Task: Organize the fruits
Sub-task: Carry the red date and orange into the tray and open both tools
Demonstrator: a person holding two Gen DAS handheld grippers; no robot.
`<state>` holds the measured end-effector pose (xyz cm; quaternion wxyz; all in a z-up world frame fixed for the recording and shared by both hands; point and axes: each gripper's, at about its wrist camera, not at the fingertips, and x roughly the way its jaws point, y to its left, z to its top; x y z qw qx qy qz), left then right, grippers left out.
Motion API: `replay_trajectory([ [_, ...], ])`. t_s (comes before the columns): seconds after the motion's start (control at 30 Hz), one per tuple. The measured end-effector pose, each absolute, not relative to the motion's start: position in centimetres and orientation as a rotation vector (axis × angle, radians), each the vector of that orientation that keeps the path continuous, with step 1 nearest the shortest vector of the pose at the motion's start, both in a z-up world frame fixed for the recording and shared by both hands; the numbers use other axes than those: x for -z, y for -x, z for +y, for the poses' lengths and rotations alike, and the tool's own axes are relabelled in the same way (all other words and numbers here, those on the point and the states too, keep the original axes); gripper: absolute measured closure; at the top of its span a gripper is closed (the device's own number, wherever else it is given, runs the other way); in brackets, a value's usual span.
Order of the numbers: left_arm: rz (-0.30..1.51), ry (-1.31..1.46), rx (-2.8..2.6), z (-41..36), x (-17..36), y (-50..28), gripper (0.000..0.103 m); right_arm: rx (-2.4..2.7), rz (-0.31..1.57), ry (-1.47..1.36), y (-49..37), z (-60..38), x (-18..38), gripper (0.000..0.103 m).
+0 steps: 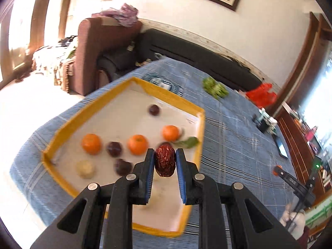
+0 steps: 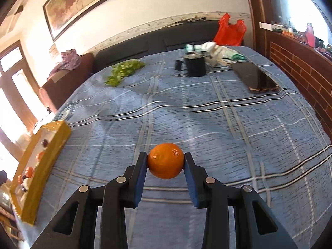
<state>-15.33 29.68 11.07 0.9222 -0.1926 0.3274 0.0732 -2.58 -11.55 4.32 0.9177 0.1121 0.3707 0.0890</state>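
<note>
A worktop point(image 2: 207, 120) under a blue woven cloth with pale and dark plaid stripes carries everything. Toward its left edge sits a shallow tray point(image 1: 122, 87) with a yellow raised rim and a smooth white floor. Inside the tray lie three round, glossy tangerines point(image 1: 137, 144), several dark purple round fruits point(image 1: 114, 148), one pale, rough-looking ball point(image 1: 85, 168) near the tray's near-left corner, and a green leaf point(image 1: 189, 142) by its right wall. At the worktop's far edge are a loose heap of leafy greens point(image 2: 124, 70), a black cylindrical container point(image 2: 196, 67), a crumpled red plastic bag point(image 2: 229, 30) and, by the right edge, a flat dark phone point(image 2: 256, 77).

The left gripper point(image 1: 165, 161), black with blue ribbed pads, pinches a wrinkled, oblong red date point(image 1: 165, 160) above the tray's near side. The right gripper point(image 2: 166, 160) clamps a dimpled orange tangerine point(image 2: 166, 160) over the bare cloth, well to the right of the tray.
</note>
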Motion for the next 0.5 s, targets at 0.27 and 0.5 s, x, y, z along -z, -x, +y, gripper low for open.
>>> replay_trajectory([
  [0.27,0.67,0.463,-0.23,34.3,-9.3,16.2,0.083,-0.44,0.763,-0.142,5.0,-1.2,-8.0,0.064],
  [0.5,0.703,0.476,-0.273,36.2,-7.3,16.0,0.083,-0.65,0.803,-0.049,6.7,9.0,-8.6,0.064],
])
